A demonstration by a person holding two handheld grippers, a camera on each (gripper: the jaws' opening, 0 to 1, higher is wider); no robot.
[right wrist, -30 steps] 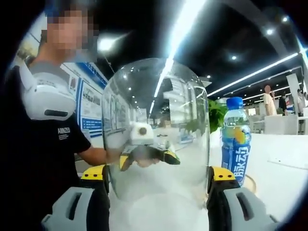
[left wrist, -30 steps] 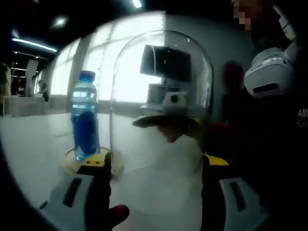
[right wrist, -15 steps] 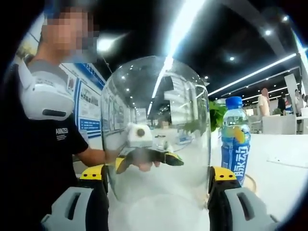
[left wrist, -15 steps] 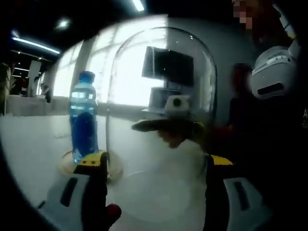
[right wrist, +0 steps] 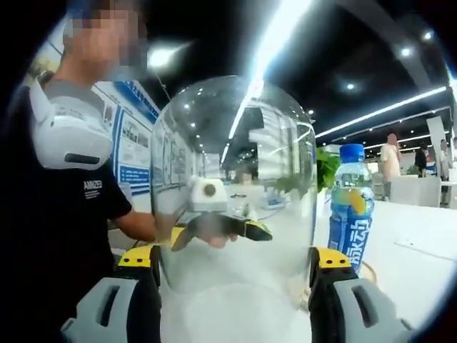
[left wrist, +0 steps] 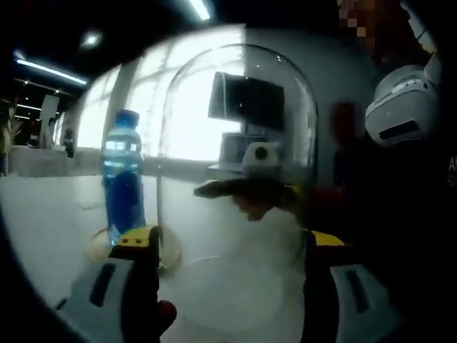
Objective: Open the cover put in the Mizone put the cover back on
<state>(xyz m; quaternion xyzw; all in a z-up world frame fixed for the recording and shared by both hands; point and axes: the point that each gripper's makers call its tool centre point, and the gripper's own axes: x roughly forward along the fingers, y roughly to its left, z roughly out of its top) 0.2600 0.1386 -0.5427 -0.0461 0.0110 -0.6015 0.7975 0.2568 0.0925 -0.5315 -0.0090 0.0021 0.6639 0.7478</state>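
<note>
A clear glass dome cover [left wrist: 235, 107] is held off the table, with my left gripper [left wrist: 228, 243] shut on its lower rim from one side. My right gripper [right wrist: 234, 261] is shut on the same cover [right wrist: 235, 143] from the opposite side. Each gripper shows through the glass in the other's view. A blue Mizone bottle [left wrist: 123, 179] stands upright on a round wooden base [left wrist: 100, 246], just left of the cover in the left gripper view. In the right gripper view the bottle [right wrist: 351, 207] stands to the cover's right.
The white table [left wrist: 43, 214] stretches out around the base. The person [right wrist: 64, 214] holding the grippers stands close behind the cover, wearing a white device on the chest. Other people and furniture stand far off in the hall.
The cover has barely shifted beside the bottle; it looks slightly larger and higher in the right gripper view. Both grips are unchanged.
</note>
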